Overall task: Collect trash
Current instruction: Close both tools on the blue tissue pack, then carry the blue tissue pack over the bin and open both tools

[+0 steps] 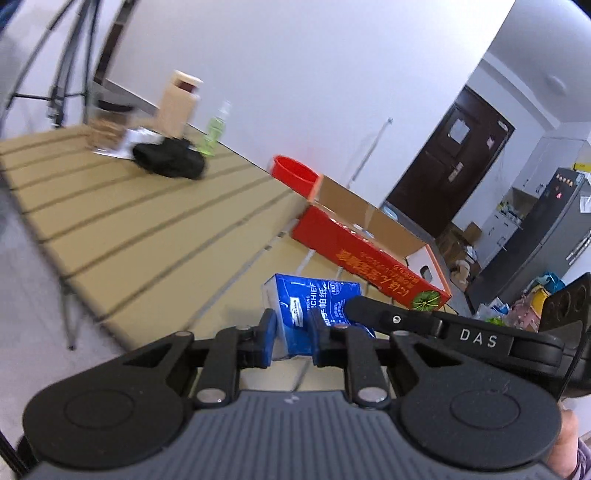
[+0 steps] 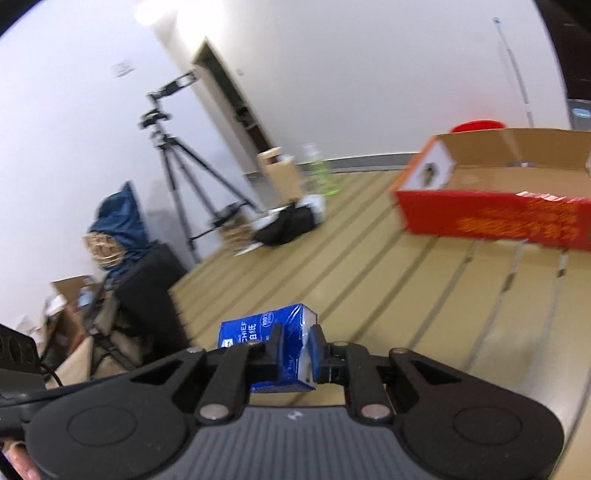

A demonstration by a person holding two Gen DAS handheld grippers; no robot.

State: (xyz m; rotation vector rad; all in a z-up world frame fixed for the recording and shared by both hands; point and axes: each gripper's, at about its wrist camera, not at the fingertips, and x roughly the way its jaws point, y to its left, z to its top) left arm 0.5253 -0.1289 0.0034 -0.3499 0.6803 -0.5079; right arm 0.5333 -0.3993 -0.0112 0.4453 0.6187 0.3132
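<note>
With both grippers, left [image 1: 290, 338] and right [image 2: 295, 350], clenched on one blue tissue pack [image 1: 314, 310] above the table [image 1: 147, 229], pulling apart could tear it or drop it short of the red box [image 1: 369, 254].

Plain white walls [image 1: 295, 74], dark brown door [image 1: 447, 162] at the far end, grey refrigerator [image 1: 546, 229] beside it, black tripod [image 2: 177, 162] by the wall, tan slatted counter [image 1: 129, 229], bright ceiling light [image 2: 159, 11].
</note>
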